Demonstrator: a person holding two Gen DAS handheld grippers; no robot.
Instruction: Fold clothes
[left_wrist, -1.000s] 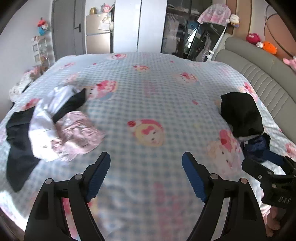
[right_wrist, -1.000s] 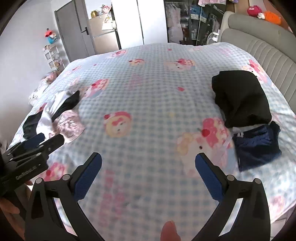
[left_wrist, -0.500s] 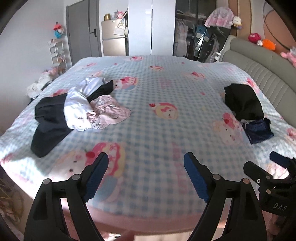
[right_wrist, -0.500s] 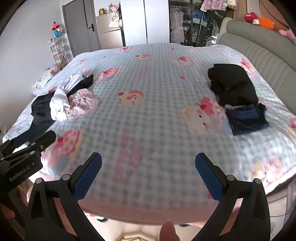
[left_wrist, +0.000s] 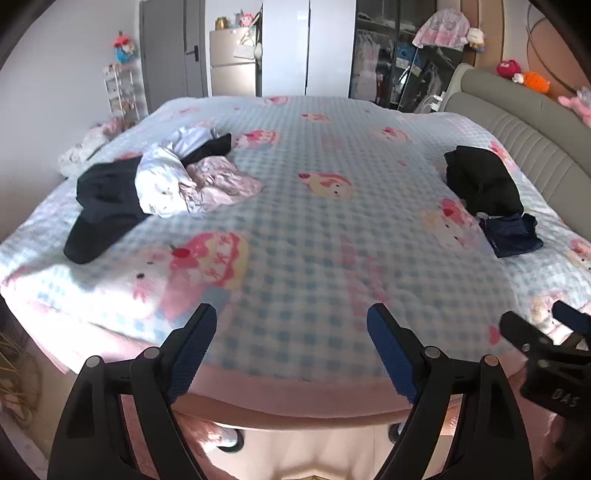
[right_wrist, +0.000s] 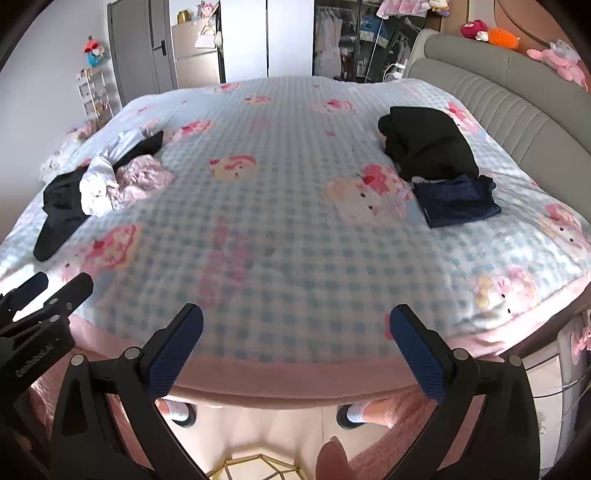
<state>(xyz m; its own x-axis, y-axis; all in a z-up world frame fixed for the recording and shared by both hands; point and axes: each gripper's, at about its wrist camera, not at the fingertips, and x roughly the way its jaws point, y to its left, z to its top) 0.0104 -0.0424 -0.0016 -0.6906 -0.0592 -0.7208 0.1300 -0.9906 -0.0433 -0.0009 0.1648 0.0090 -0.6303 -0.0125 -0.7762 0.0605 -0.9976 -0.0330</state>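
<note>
A loose heap lies on the bed's left side: a black garment (left_wrist: 105, 199) (right_wrist: 59, 206), a white garment (left_wrist: 162, 181) (right_wrist: 98, 184) and a pink patterned garment (left_wrist: 221, 182) (right_wrist: 142, 179). On the right side a folded black garment (left_wrist: 480, 181) (right_wrist: 428, 147) sits beside a folded navy garment (left_wrist: 511, 234) (right_wrist: 456, 201). My left gripper (left_wrist: 291, 347) (right_wrist: 40, 295) is open and holds nothing, hovering over the bed's near edge. My right gripper (right_wrist: 295, 347) (left_wrist: 546, 332) is also open with nothing in it, beside the left one.
The bed (left_wrist: 314, 221) carries a blue checked cartoon-print cover with a pink border. A padded grey headboard (right_wrist: 517, 96) runs along the right. Wardrobes and a grey door (left_wrist: 166, 55) stand beyond the far edge. A person's feet in white socks (right_wrist: 354, 413) stand on the floor below.
Both grippers have pulled back from over the bed to beyond its near edge, so the whole bed and both clothing groups now show. Both stay open.
</note>
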